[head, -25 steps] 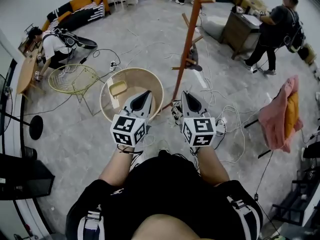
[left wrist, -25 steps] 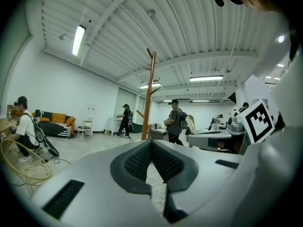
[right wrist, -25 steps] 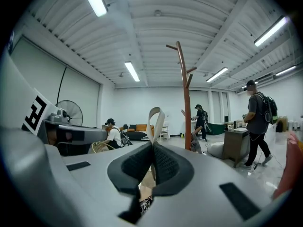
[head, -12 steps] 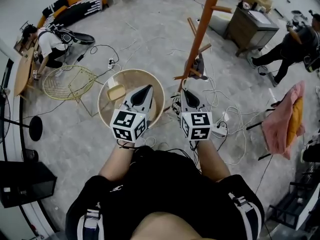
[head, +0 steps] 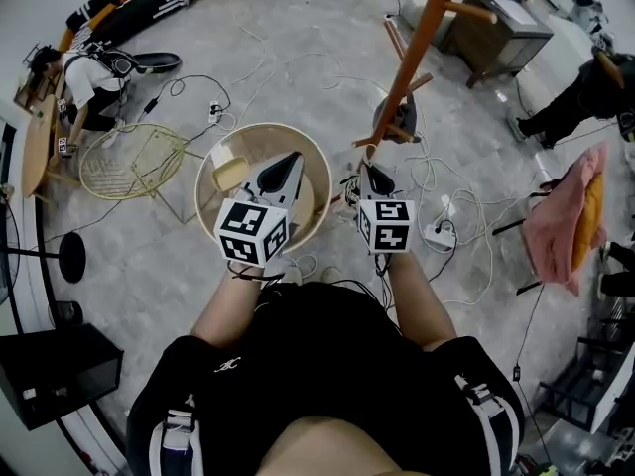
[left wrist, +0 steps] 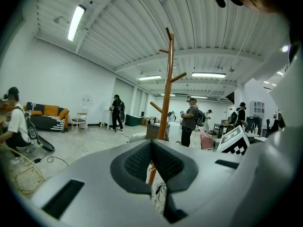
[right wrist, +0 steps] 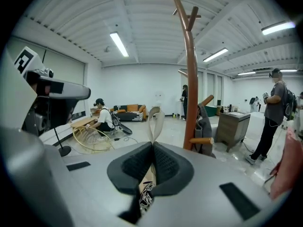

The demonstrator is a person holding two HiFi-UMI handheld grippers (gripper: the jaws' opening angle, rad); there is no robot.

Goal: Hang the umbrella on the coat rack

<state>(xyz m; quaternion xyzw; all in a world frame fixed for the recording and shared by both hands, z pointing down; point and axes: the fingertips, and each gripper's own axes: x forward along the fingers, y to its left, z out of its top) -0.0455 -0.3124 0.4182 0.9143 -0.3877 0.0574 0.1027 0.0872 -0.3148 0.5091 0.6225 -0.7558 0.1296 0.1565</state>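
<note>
The coat rack (head: pixel 422 43) is an orange wooden pole with pegs, leaning across the upper right of the head view. It stands straight ahead in the left gripper view (left wrist: pixel 167 93) and the right gripper view (right wrist: pixel 190 79). My right gripper (head: pixel 369 170) is shut on the umbrella's beige strap loop (right wrist: pixel 156 119), close in front of the rack's lower pegs. The black-and-white patterned umbrella (head: pixel 349 191) hangs under its jaws (right wrist: pixel 143 193). My left gripper (head: pixel 291 157) is beside it to the left, shut (left wrist: pixel 151 143) with nothing held.
A dark grey garment (head: pixel 390 119) hangs on a low peg. A round wooden tub (head: pixel 213 167) lies under my left gripper, with a yellow wire chair (head: pixel 129 157) further left. Cables and a power strip (head: pixel 437 234) cross the floor. People and a wooden cabinet (head: pixel 496 23) stand around.
Both grippers have moved forward towards the coat rack. The right one, with the umbrella, has sunk and now sits close to the lower pegs.
</note>
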